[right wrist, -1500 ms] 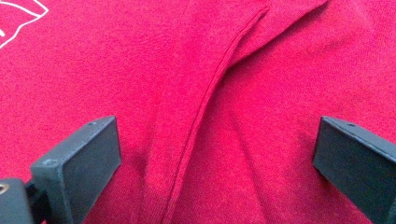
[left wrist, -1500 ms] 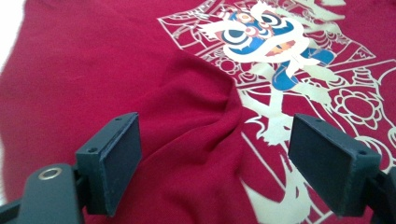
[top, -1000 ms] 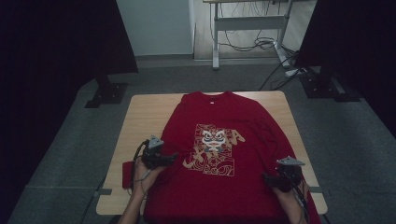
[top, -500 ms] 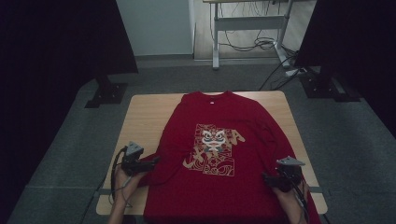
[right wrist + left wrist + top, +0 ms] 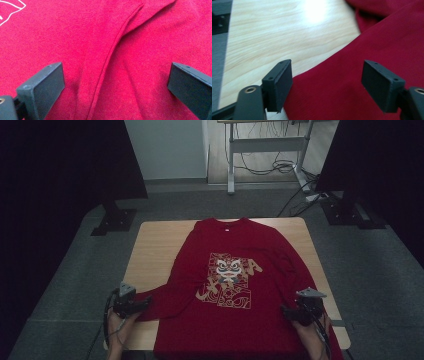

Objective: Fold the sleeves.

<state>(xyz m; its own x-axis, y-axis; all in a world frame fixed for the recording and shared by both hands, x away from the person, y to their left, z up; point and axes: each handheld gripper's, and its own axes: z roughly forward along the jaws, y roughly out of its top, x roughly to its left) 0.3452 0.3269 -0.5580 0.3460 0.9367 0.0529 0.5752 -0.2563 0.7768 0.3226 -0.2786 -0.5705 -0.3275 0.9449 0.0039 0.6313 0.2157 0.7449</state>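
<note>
The left gripper (image 5: 145,303), jaws just closing but not yet pinching, straddles the red shirt's (image 5: 235,285) near-left sleeve on the desk (image 5: 155,250); the right gripper (image 5: 286,311) probably hovers open over the near-right hem.

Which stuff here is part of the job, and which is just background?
In play:
- red T-shirt spread on the table
- left hand-held gripper at the sleeve, jaws just been closing, sleeve cloth between them, not pinched yet
- right hand-held gripper open over the shirt's right side

Background:
- desk frame
- floor cables
- black stand base
</note>
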